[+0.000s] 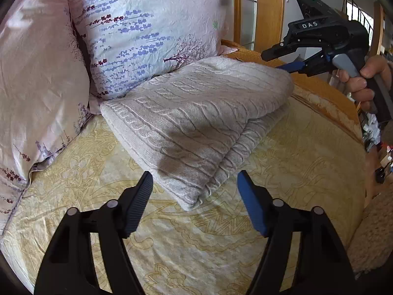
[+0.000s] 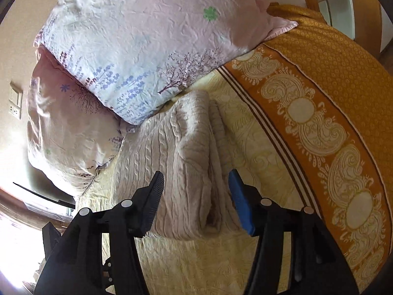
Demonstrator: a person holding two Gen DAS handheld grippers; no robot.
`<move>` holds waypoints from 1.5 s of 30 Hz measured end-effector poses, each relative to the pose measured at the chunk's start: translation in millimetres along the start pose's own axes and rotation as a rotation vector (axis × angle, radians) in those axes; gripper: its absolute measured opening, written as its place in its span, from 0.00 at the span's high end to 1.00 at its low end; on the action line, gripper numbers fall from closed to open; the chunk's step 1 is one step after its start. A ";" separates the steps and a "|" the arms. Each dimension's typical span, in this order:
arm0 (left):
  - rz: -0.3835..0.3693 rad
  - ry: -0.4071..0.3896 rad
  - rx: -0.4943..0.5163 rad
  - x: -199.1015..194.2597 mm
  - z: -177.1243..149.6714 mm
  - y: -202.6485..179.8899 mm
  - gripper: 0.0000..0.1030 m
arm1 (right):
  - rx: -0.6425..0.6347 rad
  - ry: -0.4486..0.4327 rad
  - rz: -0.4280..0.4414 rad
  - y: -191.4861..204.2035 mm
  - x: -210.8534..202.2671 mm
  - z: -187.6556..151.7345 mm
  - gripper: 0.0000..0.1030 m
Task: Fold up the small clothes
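Yellow patterned bed cover [image 1: 196,250] fills the left wrist view, with a folded grey cable-knit sweater [image 1: 196,113] lying below the floral pillows [image 1: 147,32] toward the head of the bed; the left gripper [image 1: 194,191] hangs over its near corner, jaws spread and empty. In the right wrist view the right gripper [image 2: 196,191] straddles the sweater's thick fold, jaws spread, pads apart from it.
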State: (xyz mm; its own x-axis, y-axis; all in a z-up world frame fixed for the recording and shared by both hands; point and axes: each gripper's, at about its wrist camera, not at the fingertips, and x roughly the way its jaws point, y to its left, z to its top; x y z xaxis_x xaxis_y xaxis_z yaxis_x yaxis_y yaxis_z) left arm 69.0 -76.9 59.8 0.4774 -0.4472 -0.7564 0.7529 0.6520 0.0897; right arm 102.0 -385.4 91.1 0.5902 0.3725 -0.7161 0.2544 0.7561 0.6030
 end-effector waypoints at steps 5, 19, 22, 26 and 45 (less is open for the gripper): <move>0.120 -0.002 0.088 4.6 -6.8 -10.5 0.60 | -0.001 0.011 0.016 3.6 2.9 -8.8 0.45; 0.122 -0.027 0.007 -4.6 5.6 8.9 0.86 | -0.109 -0.123 -0.013 42.3 -19.0 7.2 0.91; 0.122 -0.056 0.015 -13.4 8.7 6.8 0.87 | -0.114 -0.145 -0.008 50.4 -26.7 12.8 0.91; 0.118 -0.055 0.010 -15.1 7.0 9.0 0.88 | -0.122 -0.138 -0.025 53.3 -26.6 8.8 0.91; -0.053 0.015 -0.141 -14.0 -19.2 36.2 0.60 | 0.041 -0.013 -0.200 -2.1 -4.5 -9.7 0.62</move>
State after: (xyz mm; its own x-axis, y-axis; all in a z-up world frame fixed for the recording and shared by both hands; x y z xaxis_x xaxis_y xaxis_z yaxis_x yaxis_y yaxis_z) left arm 80.8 -35.3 61.1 0.4312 -0.4745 -0.7674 0.7052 0.7078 -0.0413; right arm 91.4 -383.4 89.7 0.5345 0.2105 -0.8185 0.3983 0.7915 0.4636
